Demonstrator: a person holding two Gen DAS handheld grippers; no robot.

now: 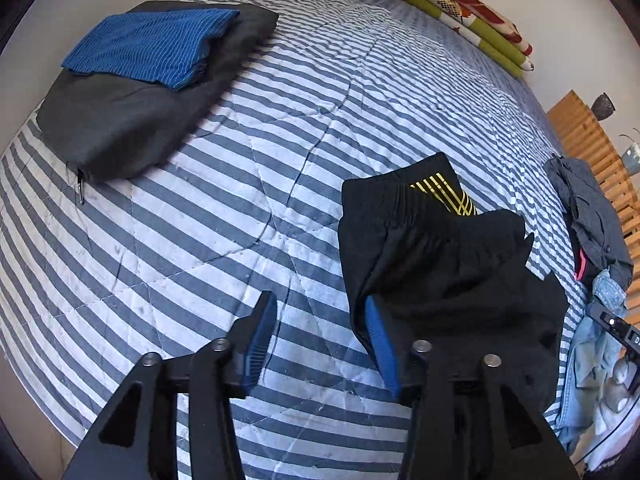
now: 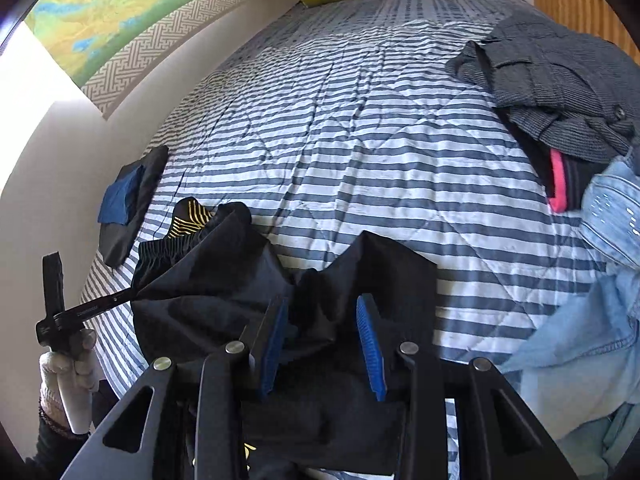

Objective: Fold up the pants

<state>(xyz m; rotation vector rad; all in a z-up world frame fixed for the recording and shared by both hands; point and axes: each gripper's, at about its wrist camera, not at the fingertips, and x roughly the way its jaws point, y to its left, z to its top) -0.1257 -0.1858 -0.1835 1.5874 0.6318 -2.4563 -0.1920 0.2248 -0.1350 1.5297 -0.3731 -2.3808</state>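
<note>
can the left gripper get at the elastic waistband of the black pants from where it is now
Probably yes. The left gripper is open, its jaws apart, right beside the black pants. The waistband lies uncovered just ahead of it on the striped quilt, and nothing stands between them.

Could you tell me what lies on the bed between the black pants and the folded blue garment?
Only bare striped quilt lies between the black pants and the folded blue garment, as the left wrist view shows.
</note>
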